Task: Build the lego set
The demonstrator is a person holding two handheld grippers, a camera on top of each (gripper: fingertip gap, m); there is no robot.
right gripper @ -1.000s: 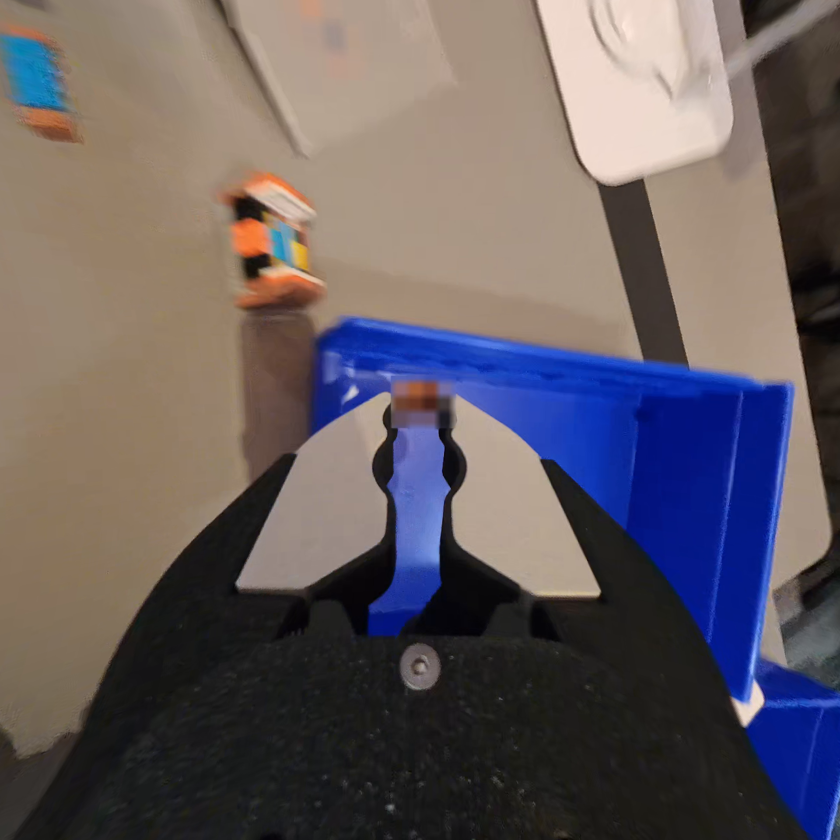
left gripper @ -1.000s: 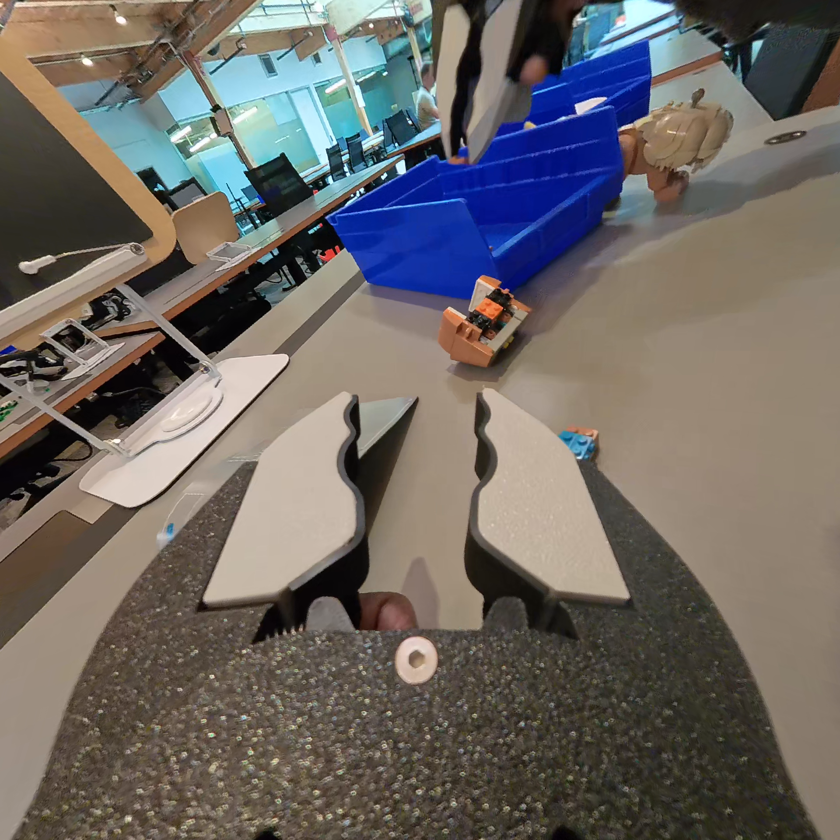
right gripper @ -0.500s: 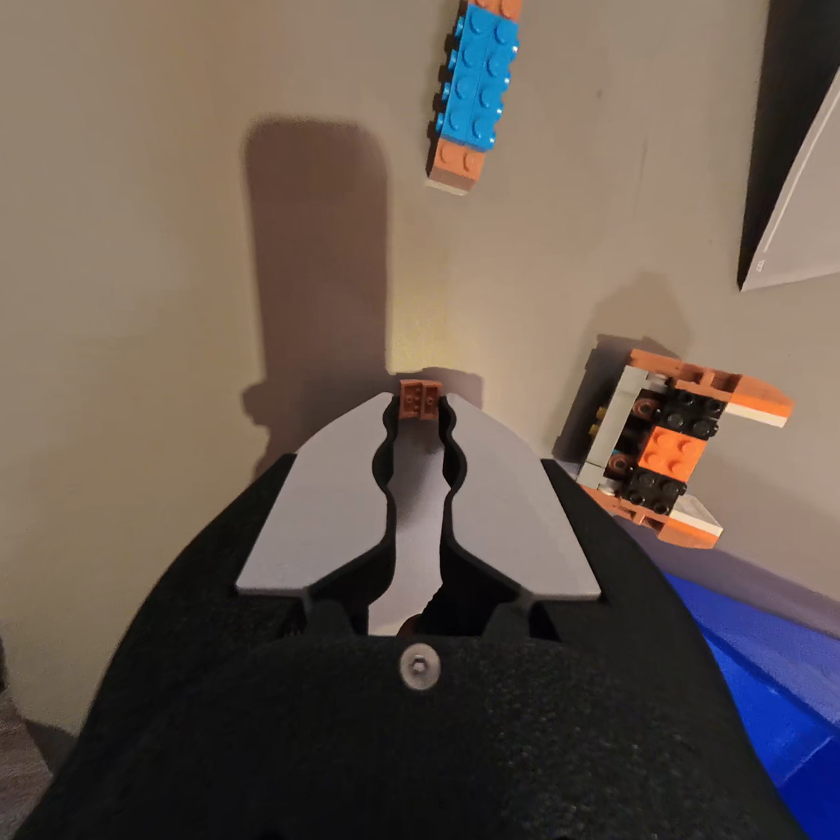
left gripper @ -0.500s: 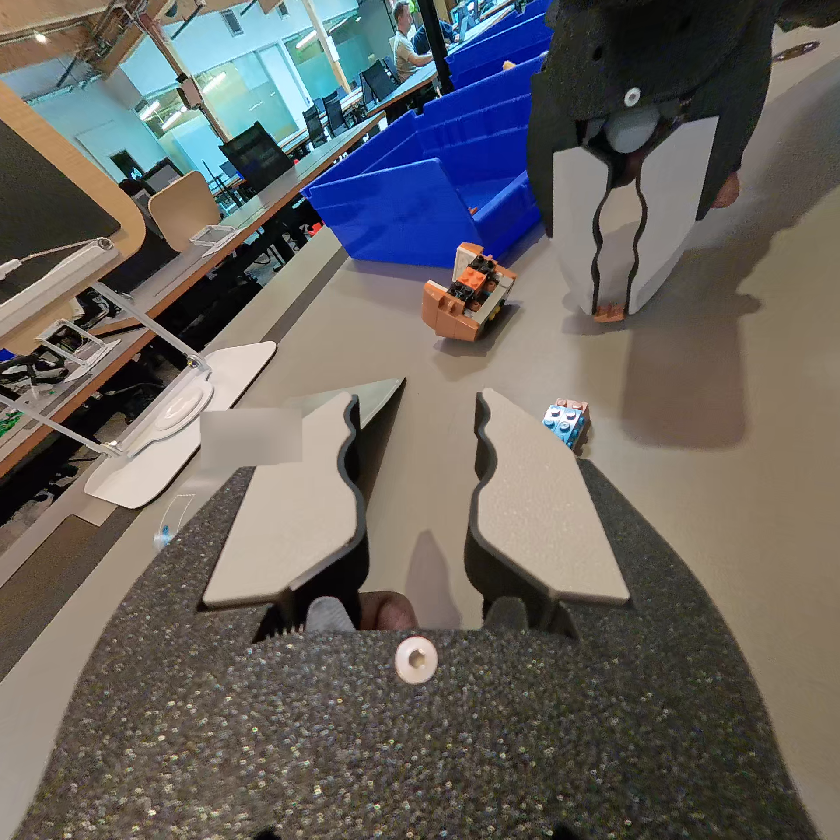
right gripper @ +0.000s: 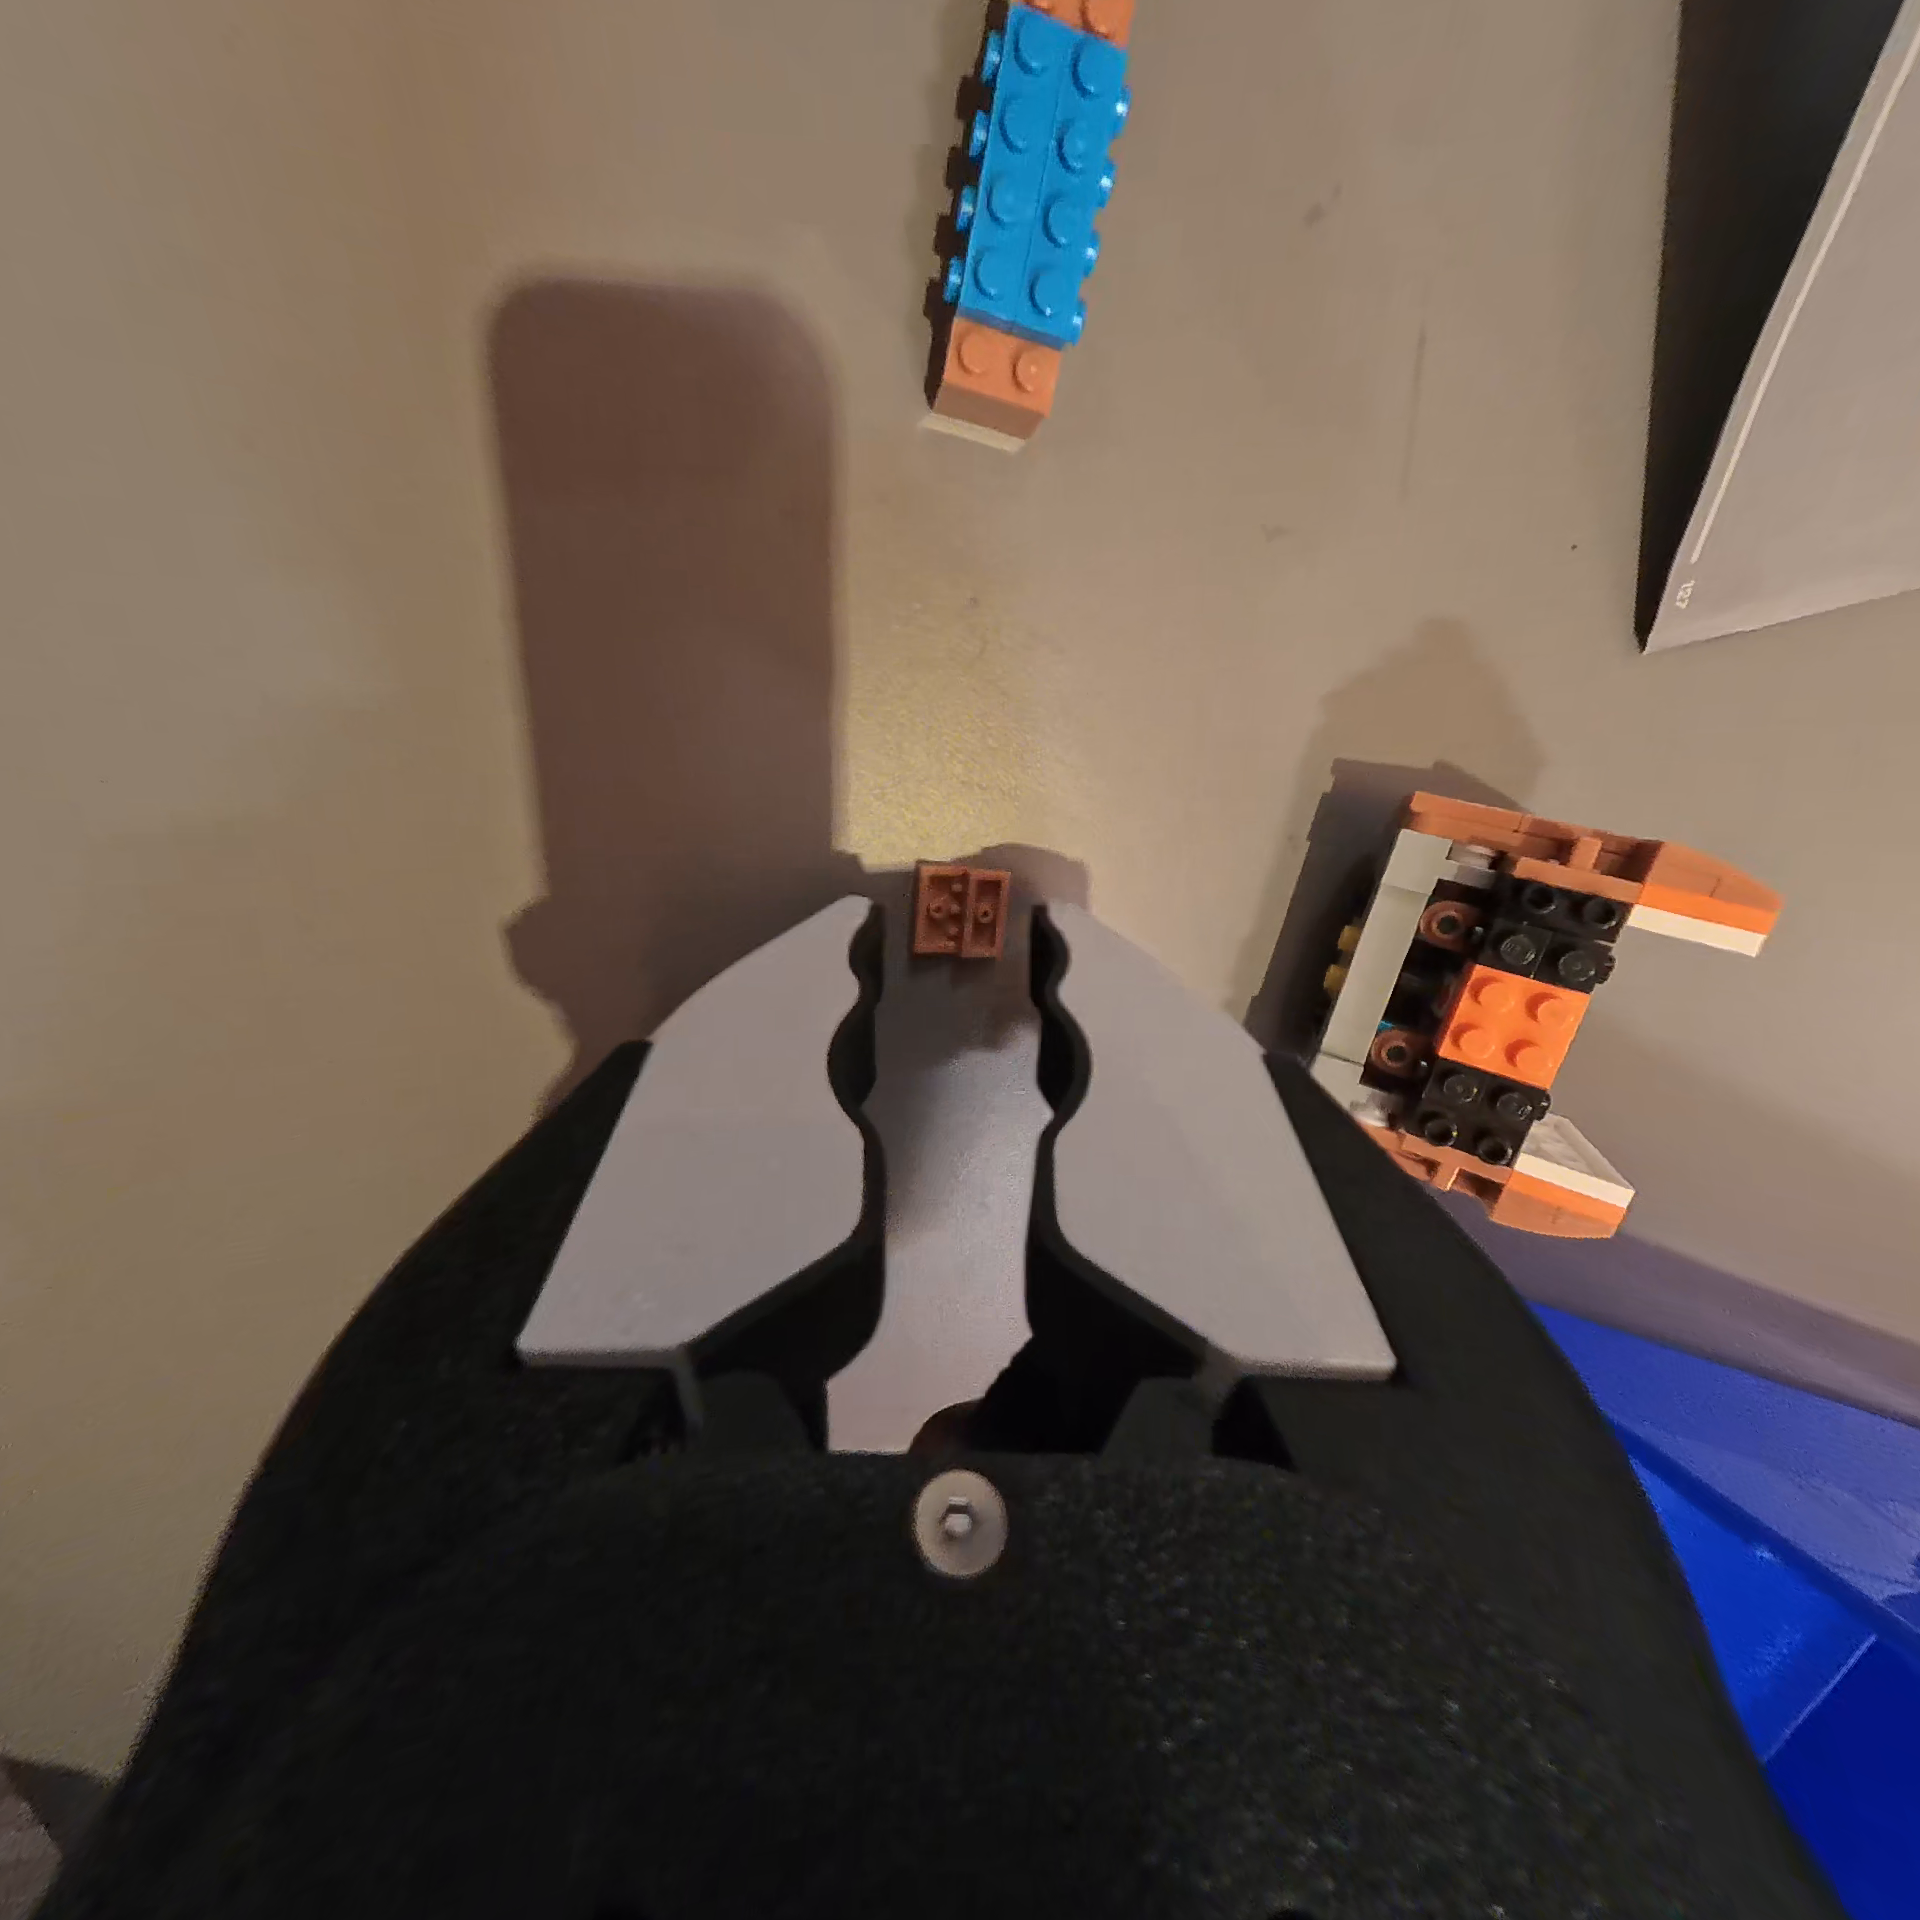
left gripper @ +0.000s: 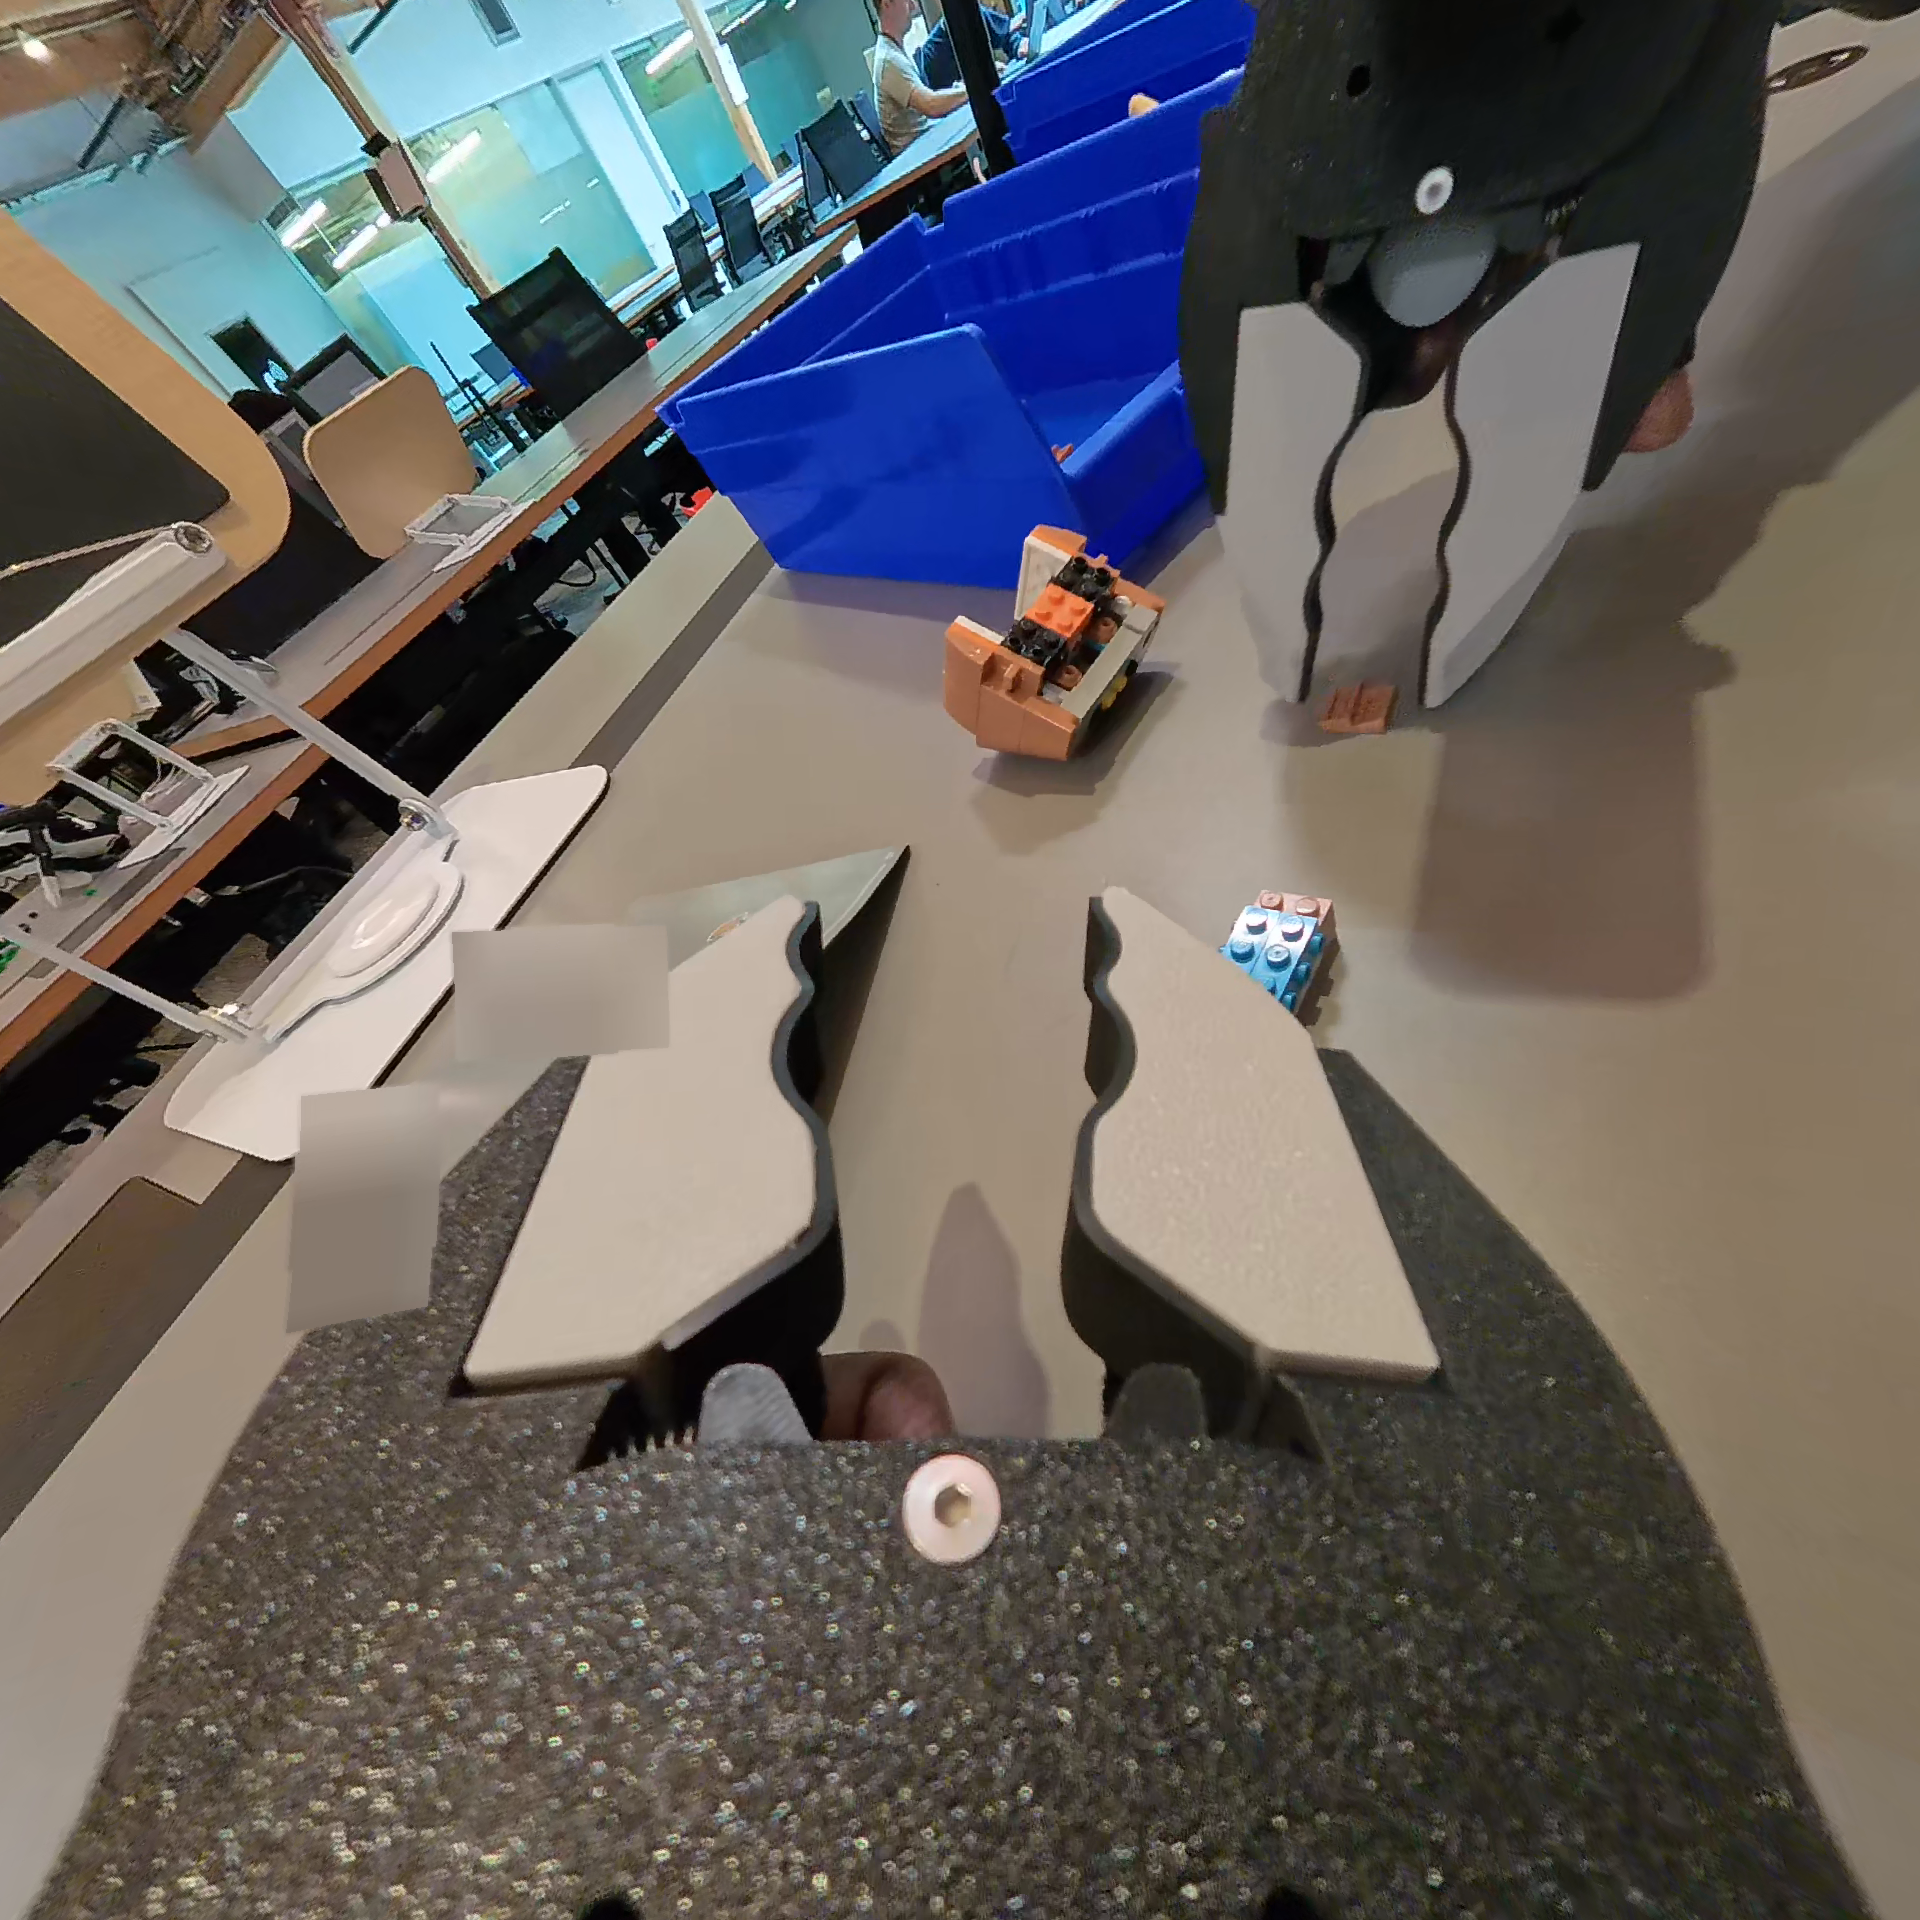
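Observation:
A small brown piece (right gripper: pixel 961 923) lies on the grey table (right gripper: pixel 312 520), underside up, between the tips of my right gripper (right gripper: pixel 954 909), which is open with a gap on both sides of the piece. The left wrist view shows that gripper (left gripper: pixel 1369 694) pointing down, the piece (left gripper: pixel 1356 710) at its tips. A part-built orange, black and white model (left gripper: pixel 1049 665) lies left of it, also in the right wrist view (right gripper: pixel 1496 1018). A blue-and-brown brick stack (left gripper: pixel 1283 951) (right gripper: pixel 1023 208) lies by my left gripper (left gripper: pixel 951 914), which is open and empty low over the table.
Blue bins (left gripper: pixel 914 457) stand behind the model, their edge at lower right in the right wrist view (right gripper: pixel 1766 1507). A grey booklet (left gripper: pixel 831 883) (right gripper: pixel 1818 416) lies by my left fingers. A white stand base (left gripper: pixel 416 935) sits at the table's left edge. The right gripper is farther from the blue-and-brown brick stack (right gripper: pixel 1023 208), some 10 cm, than the left, some 5 cm.
My right gripper came from over the blue bin down to the table, then opened and let go of the small brown piece. My left gripper has barely moved.

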